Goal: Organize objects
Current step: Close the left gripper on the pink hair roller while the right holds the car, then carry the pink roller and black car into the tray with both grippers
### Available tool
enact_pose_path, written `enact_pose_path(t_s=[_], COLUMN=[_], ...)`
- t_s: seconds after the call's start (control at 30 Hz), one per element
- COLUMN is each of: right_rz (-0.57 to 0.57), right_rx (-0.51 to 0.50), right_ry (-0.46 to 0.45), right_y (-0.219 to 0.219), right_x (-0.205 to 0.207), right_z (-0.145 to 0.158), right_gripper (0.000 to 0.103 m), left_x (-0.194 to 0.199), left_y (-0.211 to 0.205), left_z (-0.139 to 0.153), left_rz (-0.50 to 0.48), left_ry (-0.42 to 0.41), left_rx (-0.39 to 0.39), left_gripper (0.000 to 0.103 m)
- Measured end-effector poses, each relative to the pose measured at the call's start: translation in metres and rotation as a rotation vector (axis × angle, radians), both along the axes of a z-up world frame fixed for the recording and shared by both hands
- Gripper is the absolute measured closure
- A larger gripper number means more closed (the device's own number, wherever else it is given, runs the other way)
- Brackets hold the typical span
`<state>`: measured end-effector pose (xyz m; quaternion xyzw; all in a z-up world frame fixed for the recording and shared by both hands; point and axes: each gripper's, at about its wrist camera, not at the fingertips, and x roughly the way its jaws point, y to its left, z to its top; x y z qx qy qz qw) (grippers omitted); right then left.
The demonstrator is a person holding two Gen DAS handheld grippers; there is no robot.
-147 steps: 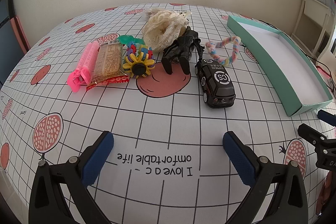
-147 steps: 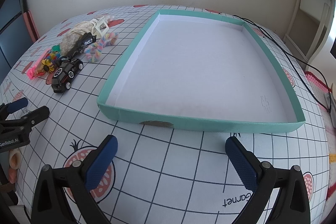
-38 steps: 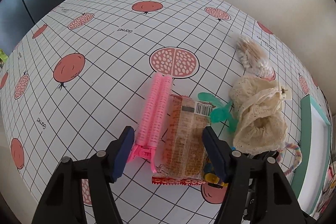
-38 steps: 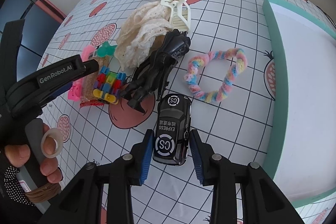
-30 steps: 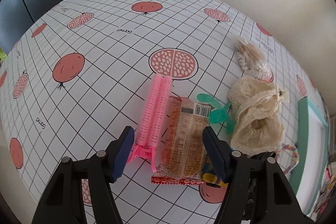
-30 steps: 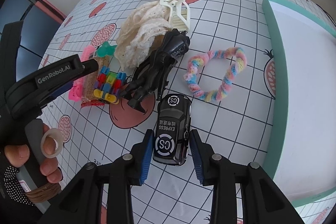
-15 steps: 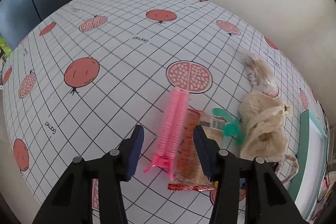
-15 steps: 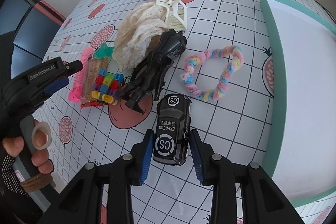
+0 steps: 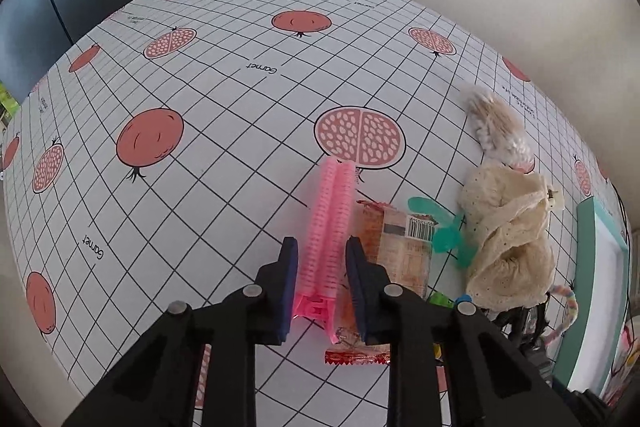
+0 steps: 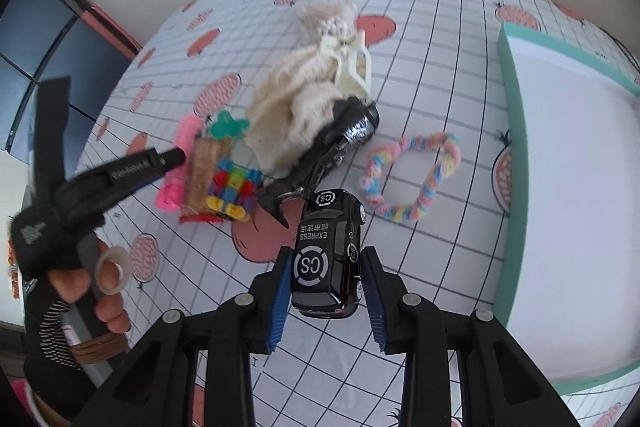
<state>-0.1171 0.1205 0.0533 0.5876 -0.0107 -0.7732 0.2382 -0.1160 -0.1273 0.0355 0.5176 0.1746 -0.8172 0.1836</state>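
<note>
Toy car [image 10: 328, 255], black, sits on the pomegranate-print tablecloth [image 9: 224, 99] between the right gripper [image 10: 325, 291] pads, which look clamped on it; the left gripper [image 9: 322, 283] pinches the pink hair clip [image 9: 330, 227] beside the snack packet [image 9: 400, 247]. Both grasps seem made; next, lift each clear and carry them to the teal tray [image 10: 516, 155].

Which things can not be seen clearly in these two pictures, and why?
- Black toy car, left wrist view: mostly hidden behind the left gripper arm.
- Snack packet, right wrist view: label blurred.
- Teal tray, both views: far side cut off by the image edge.
</note>
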Motion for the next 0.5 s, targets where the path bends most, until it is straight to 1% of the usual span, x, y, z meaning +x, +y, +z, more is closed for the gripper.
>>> enact_pose_path(t_s=[0.07,0.17,0.27,0.3,0.5], right_rz=[-0.005,-0.01,-0.014,-0.019,-0.022], right_rx=[-0.006,-0.02,-0.032,-0.034,-0.057], right_ry=[0.01,0.023,0.035,0.039,0.061], right_y=[-0.003,0.0,0.005,-0.002,0.002], right_x=[-0.001,-0.002,-0.003,-0.003,-0.004], right_z=[0.004,0.01,0.016,0.015,0.023], right_gripper=[0.067,0.067,0.067,0.067,0.067], left_x=[0.0,-0.001,0.0,0.001,0.005], left_y=[0.001,0.002,0.002,0.001,-0.006], left_z=[0.001,0.004,0.009,0.011,0.027], left_rz=[-0.001,0.004,0.006,0.013,0.054], left_ry=[0.0,0.002,0.016,0.022,0.087], left_rx=[-0.009,-0.038,-0.049,-0.056,-0.04], left_gripper=[0.081,0.082,0.083,0.083,0.084])
